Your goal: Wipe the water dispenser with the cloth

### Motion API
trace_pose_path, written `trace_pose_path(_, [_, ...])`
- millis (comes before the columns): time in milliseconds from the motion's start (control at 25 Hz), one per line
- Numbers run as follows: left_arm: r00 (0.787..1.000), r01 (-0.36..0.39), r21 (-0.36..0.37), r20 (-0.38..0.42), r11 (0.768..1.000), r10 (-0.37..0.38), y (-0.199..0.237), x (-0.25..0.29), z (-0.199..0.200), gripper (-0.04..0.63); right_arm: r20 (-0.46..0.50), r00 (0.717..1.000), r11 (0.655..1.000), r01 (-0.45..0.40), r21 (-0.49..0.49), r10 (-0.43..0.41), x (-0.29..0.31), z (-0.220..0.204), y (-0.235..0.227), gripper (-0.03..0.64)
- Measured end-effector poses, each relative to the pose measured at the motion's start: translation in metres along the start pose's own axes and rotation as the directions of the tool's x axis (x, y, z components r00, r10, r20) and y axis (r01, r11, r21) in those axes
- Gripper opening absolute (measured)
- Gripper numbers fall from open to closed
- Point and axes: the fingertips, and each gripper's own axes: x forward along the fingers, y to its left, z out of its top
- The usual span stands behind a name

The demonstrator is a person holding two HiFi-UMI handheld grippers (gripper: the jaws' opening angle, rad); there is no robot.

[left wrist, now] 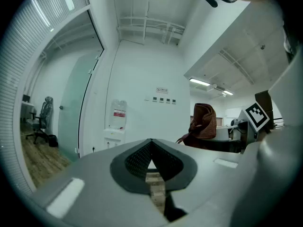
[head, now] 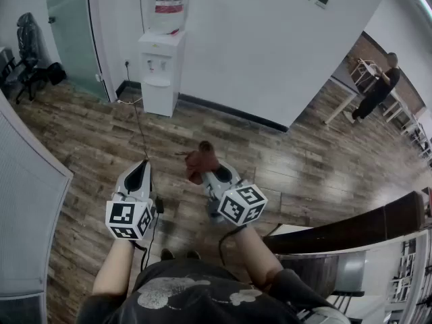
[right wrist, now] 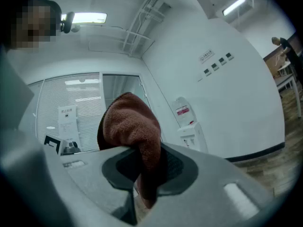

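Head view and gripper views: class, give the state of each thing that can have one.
left gripper: shut, nothing between its jaws.
right gripper: shut on the cloth.
cloth: bunched, pinched in the right jaws.
water dispenser: upright at the wall, apart from both grippers.
bottle: mounted on the dispenser.

Held aloft: my rust-brown fleece cloth (head: 200, 160), bunched and pinched between the jaws of my right gripper (right wrist: 142, 171), one fold hanging down through them. The white water dispenser (head: 160, 73), clear bottle (head: 167, 5) on top, stands upright against the white wall (head: 256, 46), well apart from the cloth.
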Motion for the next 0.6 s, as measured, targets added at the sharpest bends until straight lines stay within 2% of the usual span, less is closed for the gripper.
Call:
trace_pose_path(280, [1.000,0.016,0.009,-0.005,1.000,-0.016,0.000,-0.007,-0.004,0.018,-0.017,1.000,1.000,-0.007,-0.003,0.007,0.004,-0.008,0.010,0.057])
trace_pose_path(600, [1.000,0.004,0.009,-0.016,1.000,-0.004,0.020,-0.016,-0.012,0.018,-0.040,0.999,1.000,-0.009,-0.007,0.009,0.014,-0.025,0.026,0.057])
